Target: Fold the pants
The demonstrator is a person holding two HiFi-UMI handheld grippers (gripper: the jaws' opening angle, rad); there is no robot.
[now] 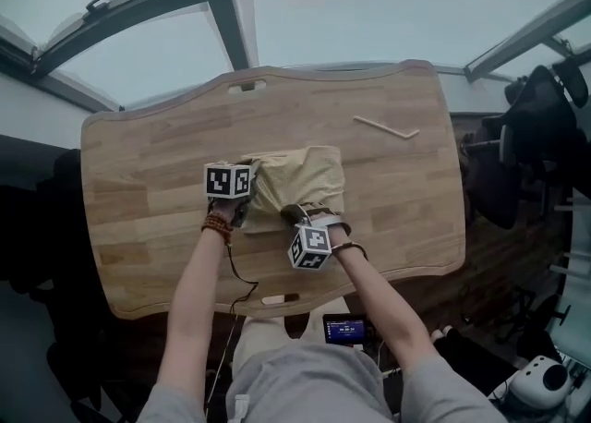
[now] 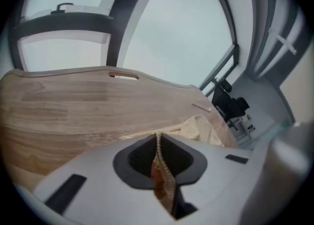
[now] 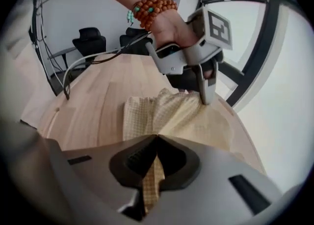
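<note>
Wood-topped table (image 1: 138, 163) carries the cream pants (image 1: 309, 176), bunched at the frame's centre. The left gripper (image 1: 247, 192) is clamped on cloth at their left edge, and the right gripper (image 1: 295, 216) likewise at their lower edge. The bundle lies up and right of both, so a fold likely travels that way.

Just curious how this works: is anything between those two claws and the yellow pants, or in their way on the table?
Nothing visible. The left gripper and right gripper are both shut on the pants cloth. A thin stick lies apart on the table, toward its far right.
</note>
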